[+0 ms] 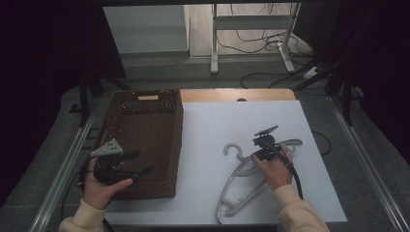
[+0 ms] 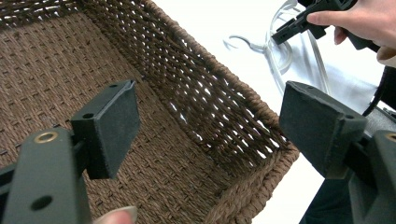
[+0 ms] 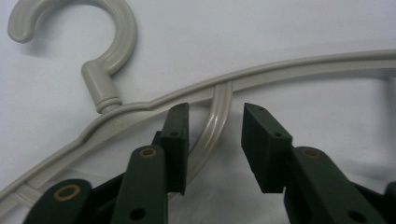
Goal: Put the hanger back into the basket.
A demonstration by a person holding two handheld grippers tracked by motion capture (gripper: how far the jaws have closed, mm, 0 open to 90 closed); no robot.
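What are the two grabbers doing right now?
Left gripper: open, empty, over the basket.
Right gripper: open, jaws either side of the hanger strut.

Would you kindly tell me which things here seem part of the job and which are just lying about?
Likely in use:
- hanger, right gripper open around its inner bar
- basket, left gripper open above it

Lying about:
- cables on the floor
- table frame behind

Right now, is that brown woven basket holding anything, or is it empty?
Empty, as far as it shows: the basket shows bare weave on its floor in the high view and left gripper view. The hanger lies outside it.
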